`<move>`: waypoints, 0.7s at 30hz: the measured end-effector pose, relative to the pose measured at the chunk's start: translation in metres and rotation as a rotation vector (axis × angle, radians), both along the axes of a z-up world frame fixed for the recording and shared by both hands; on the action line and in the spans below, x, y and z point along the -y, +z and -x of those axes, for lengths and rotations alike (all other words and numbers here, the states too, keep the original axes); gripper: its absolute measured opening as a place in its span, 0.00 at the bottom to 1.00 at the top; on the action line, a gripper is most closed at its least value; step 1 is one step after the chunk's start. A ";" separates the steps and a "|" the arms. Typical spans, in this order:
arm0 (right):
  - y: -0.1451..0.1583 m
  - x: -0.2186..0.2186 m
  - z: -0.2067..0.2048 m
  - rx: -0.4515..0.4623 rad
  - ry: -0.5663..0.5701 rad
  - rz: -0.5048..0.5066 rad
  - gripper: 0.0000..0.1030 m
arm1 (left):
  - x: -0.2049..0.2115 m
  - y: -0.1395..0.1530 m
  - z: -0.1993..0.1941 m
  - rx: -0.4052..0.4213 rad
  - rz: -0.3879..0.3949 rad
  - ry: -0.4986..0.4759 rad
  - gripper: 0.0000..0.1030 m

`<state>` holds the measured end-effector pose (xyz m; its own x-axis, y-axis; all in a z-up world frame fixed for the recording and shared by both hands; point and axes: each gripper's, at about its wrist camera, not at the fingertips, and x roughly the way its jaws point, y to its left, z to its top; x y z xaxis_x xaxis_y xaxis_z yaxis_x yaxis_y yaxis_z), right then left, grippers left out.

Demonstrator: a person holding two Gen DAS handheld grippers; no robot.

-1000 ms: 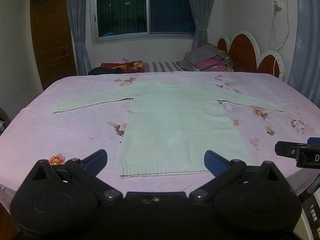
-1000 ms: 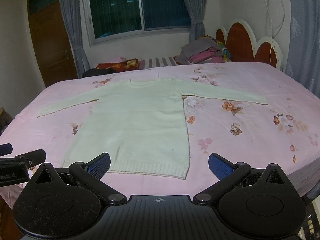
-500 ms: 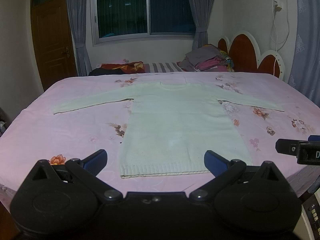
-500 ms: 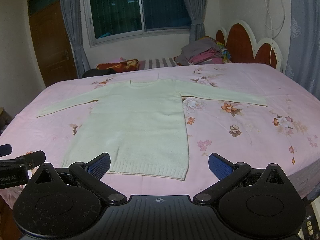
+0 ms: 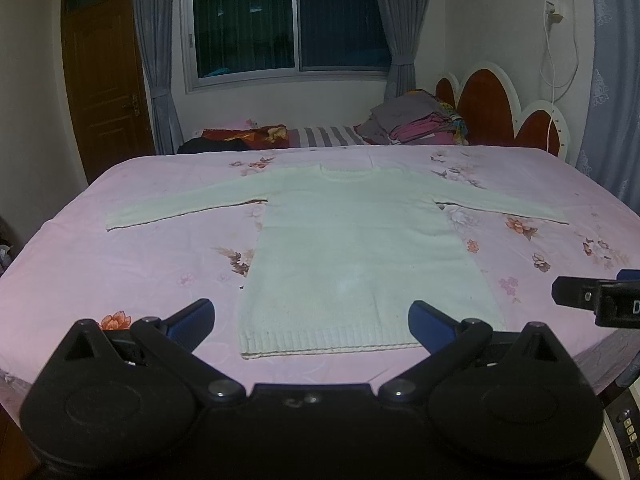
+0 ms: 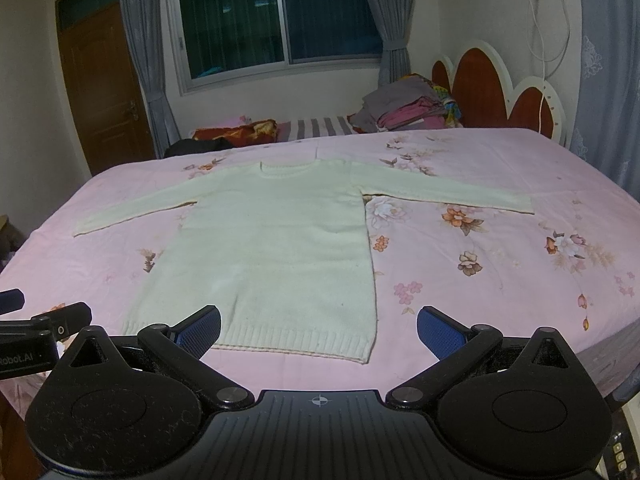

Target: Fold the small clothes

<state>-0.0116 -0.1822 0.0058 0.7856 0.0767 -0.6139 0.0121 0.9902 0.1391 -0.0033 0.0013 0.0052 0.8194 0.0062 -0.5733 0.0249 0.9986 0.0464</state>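
A pale cream knitted sweater lies flat and face up on the pink flowered bedsheet, both sleeves spread out sideways, ribbed hem nearest me. It also shows in the right wrist view. My left gripper is open and empty, hovering above the hem at the bed's near edge. My right gripper is open and empty, over the sweater's lower right corner. Each gripper's tip shows at the edge of the other's view.
A stack of folded clothes and a red patterned blanket lie at the far side of the bed. A red and white headboard stands at the right. A window and a wooden door are behind.
Both grippers have stayed nearly still, drifting very slightly; the sweater has not moved.
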 end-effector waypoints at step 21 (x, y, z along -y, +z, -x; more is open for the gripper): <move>0.003 0.002 -0.001 0.000 0.005 0.002 1.00 | 0.002 0.000 0.001 -0.001 -0.003 -0.001 1.00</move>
